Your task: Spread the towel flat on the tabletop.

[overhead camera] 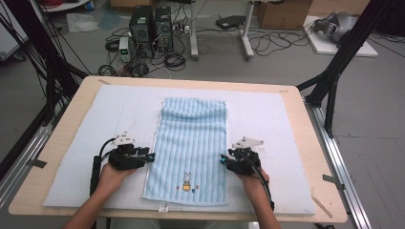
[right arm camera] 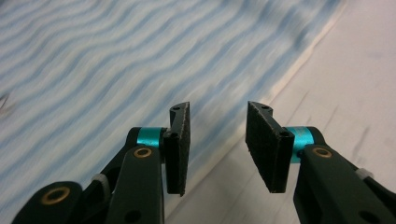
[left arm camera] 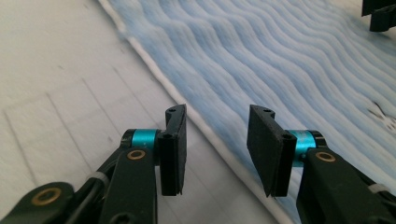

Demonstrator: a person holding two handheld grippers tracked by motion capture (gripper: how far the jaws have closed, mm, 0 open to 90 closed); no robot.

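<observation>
Nearest the table edge: two forearms entering from below, wrists level, palms behind the tools. Left gripper (overhead camera: 152,156), jaws parted and empty, points inward at the left long edge of the towel (overhead camera: 191,148); right gripper (overhead camera: 223,160), likewise parted and empty, mirrors it at the right long edge. Placement suggests a paired pinch for folding. Centre: towel, blue, ribbed, lying flat on a pale mat (overhead camera: 267,119), small embroidered figure at the near end. Beyond: wooden table (overhead camera: 305,129).
</observation>
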